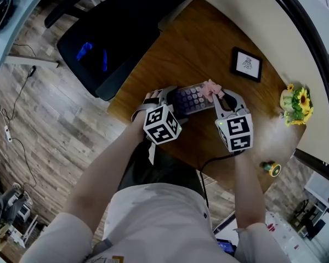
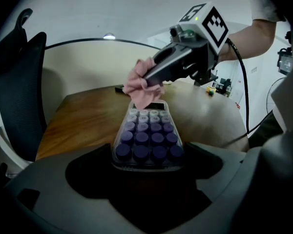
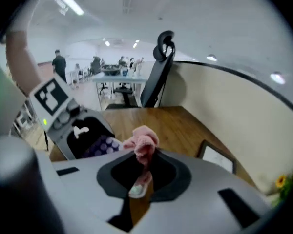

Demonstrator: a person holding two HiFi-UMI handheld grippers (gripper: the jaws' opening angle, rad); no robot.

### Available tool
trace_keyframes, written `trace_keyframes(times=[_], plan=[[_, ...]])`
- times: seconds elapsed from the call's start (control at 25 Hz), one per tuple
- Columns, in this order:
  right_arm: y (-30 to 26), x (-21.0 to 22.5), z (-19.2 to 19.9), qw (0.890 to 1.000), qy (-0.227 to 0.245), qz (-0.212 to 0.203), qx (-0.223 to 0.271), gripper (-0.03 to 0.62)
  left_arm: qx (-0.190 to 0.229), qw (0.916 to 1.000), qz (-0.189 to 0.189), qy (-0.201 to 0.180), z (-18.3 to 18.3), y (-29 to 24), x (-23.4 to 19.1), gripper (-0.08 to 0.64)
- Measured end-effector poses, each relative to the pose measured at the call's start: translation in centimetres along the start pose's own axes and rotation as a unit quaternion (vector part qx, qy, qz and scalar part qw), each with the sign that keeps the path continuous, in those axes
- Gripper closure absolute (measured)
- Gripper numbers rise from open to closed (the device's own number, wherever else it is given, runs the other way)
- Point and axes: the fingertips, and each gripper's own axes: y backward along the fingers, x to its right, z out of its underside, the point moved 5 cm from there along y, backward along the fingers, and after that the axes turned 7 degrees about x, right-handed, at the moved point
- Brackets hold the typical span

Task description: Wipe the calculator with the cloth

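A calculator (image 1: 189, 98) with purple keys is held above the wooden table (image 1: 208, 48) by my left gripper (image 1: 169, 104), which is shut on its near end. In the left gripper view the calculator (image 2: 147, 135) runs away from the jaws. My right gripper (image 1: 220, 100) is shut on a pink cloth (image 1: 210, 89) and presses it on the calculator's far end, by the display. The cloth (image 2: 141, 84) bunches out of the right gripper (image 2: 149, 77). In the right gripper view the cloth (image 3: 142, 143) sticks up between the jaws, with the calculator (image 3: 101, 146) to the left.
A framed picture (image 1: 247, 64) lies on the table beyond the calculator. A pot of yellow flowers (image 1: 296, 106) stands at the right edge, and a small yellow-green object (image 1: 272, 169) sits near the front right. A black office chair (image 1: 107, 43) stands at the table's left.
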Motion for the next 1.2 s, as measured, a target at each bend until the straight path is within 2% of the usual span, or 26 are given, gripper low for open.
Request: trace_keyframes(times=[0.08,0.16,0.28,0.36,0.52,0.68,0.8,0.88,1.04,1.12,1.2], plan=[[0.8,-1.2,-2.1,0.996,-0.057,-0.032,0.054,0.548,0.0,1.0,0.0,0.0,0.0,0.0,0.1,0.074],[1.0,-3.5,-3.4,0.988,-0.093,-0.088,0.082,0.546,0.0,1.0,0.001,0.001,0.0,0.1,0.1,0.074],[-0.2,-7.2,-3.0,0.976,-0.124,-0.166,0.069,0.545,-0.001,1.0,0.0,0.001,0.1,0.1,0.0,0.074],[-1.1,-9.1,-1.7,0.974,-0.117,-0.187,0.045,0.545,-0.002,1.0,0.0,0.001,0.1,0.0,0.0,0.074],[-2.2,-11.1,0.4,0.983,-0.079,-0.167,0.017,0.546,0.001,1.0,-0.001,0.0,0.1,0.0,0.0,0.074],[-2.2,-10.0,1.7,0.989,-0.024,-0.147,-0.001,0.545,0.0,1.0,-0.001,-0.001,0.1,0.0,0.0,0.074],[-1.8,-8.4,2.5,0.991,-0.003,-0.137,-0.015,0.543,-0.001,1.0,-0.001,0.0,0.1,0.0,0.0,0.074],[-1.4,-7.0,3.2,0.993,-0.001,-0.117,-0.024,0.545,0.0,1.0,-0.001,0.0,0.1,-0.1,0.0,0.074],[-0.8,-5.0,4.2,0.994,-0.031,-0.096,-0.03,0.541,-0.001,1.0,0.0,-0.001,0.2,-0.1,0.0,0.074],[-0.7,-4.9,4.1,0.995,-0.021,-0.093,-0.04,0.541,-0.002,1.0,0.0,0.0,0.2,-0.2,0.0,0.074],[-0.6,-4.2,4.5,0.996,-0.021,-0.067,-0.055,0.543,-0.002,1.0,0.0,0.0,0.1,-0.3,0.0,0.074]])
